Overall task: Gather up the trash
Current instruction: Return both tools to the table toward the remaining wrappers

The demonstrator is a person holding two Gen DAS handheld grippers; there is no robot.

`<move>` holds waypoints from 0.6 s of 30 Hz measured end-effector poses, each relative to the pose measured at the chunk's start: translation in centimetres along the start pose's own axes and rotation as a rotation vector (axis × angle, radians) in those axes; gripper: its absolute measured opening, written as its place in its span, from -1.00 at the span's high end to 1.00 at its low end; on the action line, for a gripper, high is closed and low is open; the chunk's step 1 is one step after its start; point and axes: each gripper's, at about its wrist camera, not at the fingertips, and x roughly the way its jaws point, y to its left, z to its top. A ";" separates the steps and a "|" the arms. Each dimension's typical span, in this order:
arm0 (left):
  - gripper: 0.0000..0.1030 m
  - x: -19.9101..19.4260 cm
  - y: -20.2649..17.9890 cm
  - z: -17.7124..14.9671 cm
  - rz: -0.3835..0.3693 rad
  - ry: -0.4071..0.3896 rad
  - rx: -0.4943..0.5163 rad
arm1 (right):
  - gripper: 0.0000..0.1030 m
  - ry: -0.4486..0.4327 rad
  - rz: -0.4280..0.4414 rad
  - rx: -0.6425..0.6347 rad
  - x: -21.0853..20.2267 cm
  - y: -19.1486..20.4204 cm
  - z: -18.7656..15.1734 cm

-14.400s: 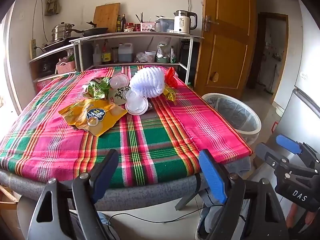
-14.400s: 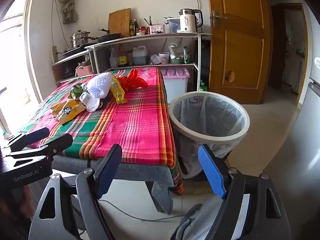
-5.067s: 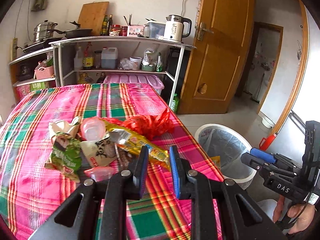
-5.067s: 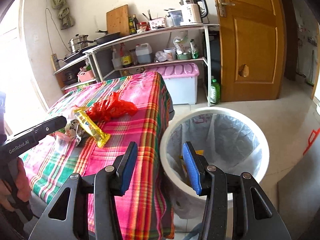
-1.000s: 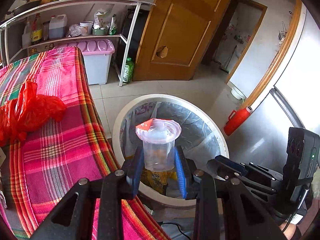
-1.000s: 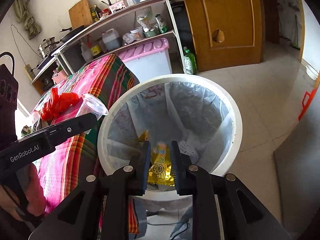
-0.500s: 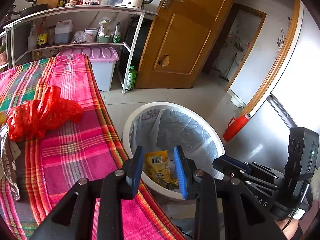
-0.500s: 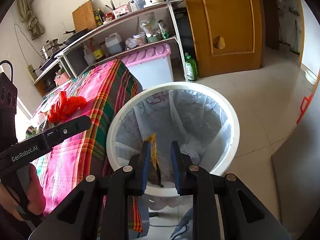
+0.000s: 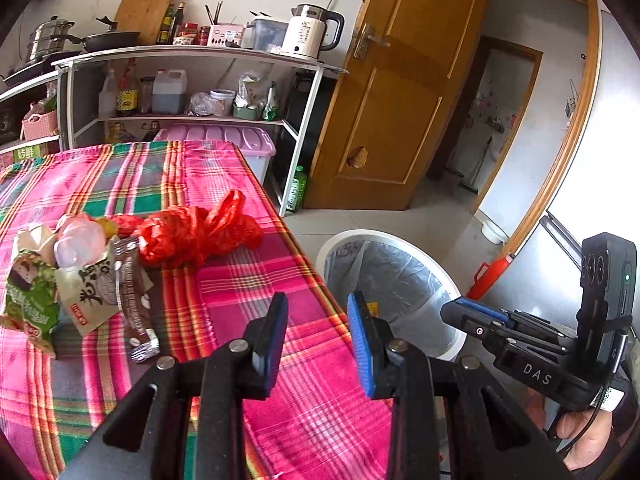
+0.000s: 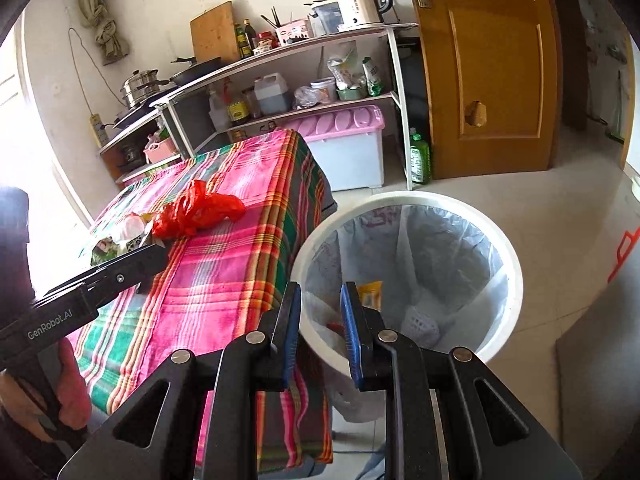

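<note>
Blue-padded fingers on the left gripper (image 9: 318, 334) are spread apart with nothing between them, hanging over the near edge of the desk (image 9: 248, 280) in its pink and green plaid cloth. Right gripper (image 10: 320, 316) has its fingers nearly closed, just a narrow gap and nothing in it, sitting right over the near rim of the white trash bin (image 10: 514, 276).

The bin stands on the floor just beside the desk's corner and has a clear plastic liner. Inside you can see a yellow wrapper (image 10: 370, 290), something white and ribbed (image 10: 420, 322), and a bit of red low down that I honestly can't identify. From the left camera only the yellow bit peeks out, the rest is blocked by the gripper and the rim.

Trash on the desk is all bunched on the far-left side: a brown foil wrapper (image 9: 134, 300) closest, a green snack bag (image 9: 30, 300) cut off at the frame edge, a clear plastic cup (image 9: 80, 240) lying among them, and a red plastic bag (image 9: 200, 232) just behind. In the right camera most of that pile is hidden behind the left gripper's body.

Further back there's a pink-lidded storage box (image 10: 348, 140) on the floor under the shelf rack (image 9: 192, 56), its contents not visible.
</note>
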 end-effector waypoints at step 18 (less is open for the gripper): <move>0.37 -5.5 10.1 -1.6 0.224 -0.086 -0.113 | 0.58 0.053 0.135 -0.143 3.0 8.9 0.4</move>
